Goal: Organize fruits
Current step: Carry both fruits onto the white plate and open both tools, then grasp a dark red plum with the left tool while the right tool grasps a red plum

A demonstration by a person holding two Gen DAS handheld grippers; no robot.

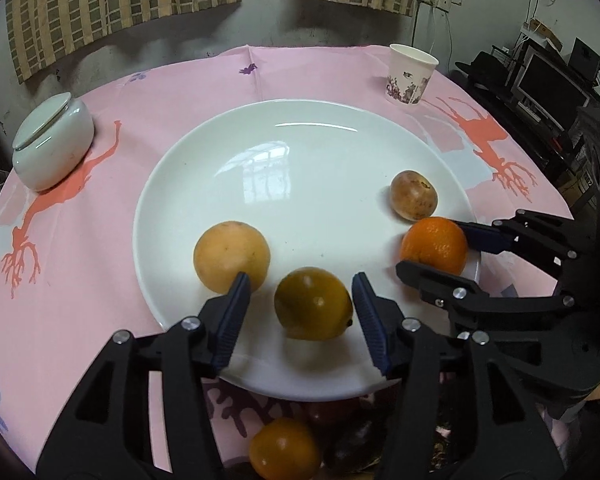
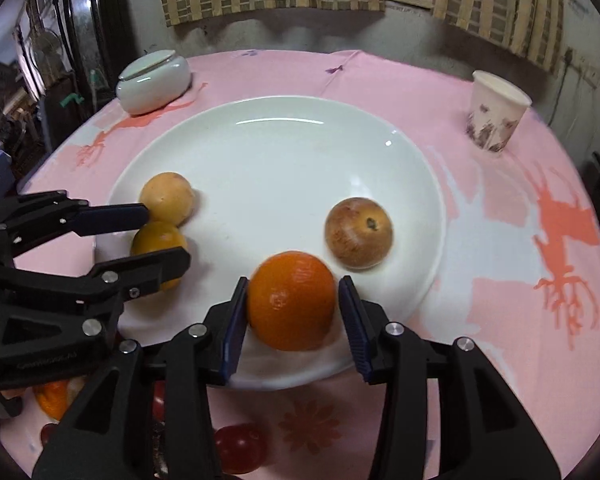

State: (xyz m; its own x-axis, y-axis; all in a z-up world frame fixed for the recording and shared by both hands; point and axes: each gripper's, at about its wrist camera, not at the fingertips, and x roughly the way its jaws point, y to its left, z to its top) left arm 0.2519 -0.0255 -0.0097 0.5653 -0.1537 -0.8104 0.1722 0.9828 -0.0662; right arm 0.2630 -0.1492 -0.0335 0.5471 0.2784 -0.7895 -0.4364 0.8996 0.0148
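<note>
A large white plate (image 1: 300,136) lies on the pink cloth. On it are a pale orange fruit (image 1: 231,256), a dark yellow citrus (image 1: 313,304), a brown speckled fruit (image 1: 413,195) and a bright orange (image 1: 434,245). My left gripper (image 1: 302,292) is open, its jaws on either side of the yellow citrus with gaps. In the right wrist view my right gripper (image 2: 293,300) is open around the bright orange (image 2: 291,300); the left pad is at its skin, the right pad stands slightly off. The left gripper (image 2: 160,236) shows at the left there, around the yellow citrus (image 2: 159,240).
A white lidded jar (image 1: 52,140) stands at the far left, a paper cup (image 1: 410,76) at the far right. Near the table's front edge lie another orange (image 1: 284,450), dark fruits (image 1: 348,446) and a red fruit (image 2: 240,446). Furniture stands off the table's right side.
</note>
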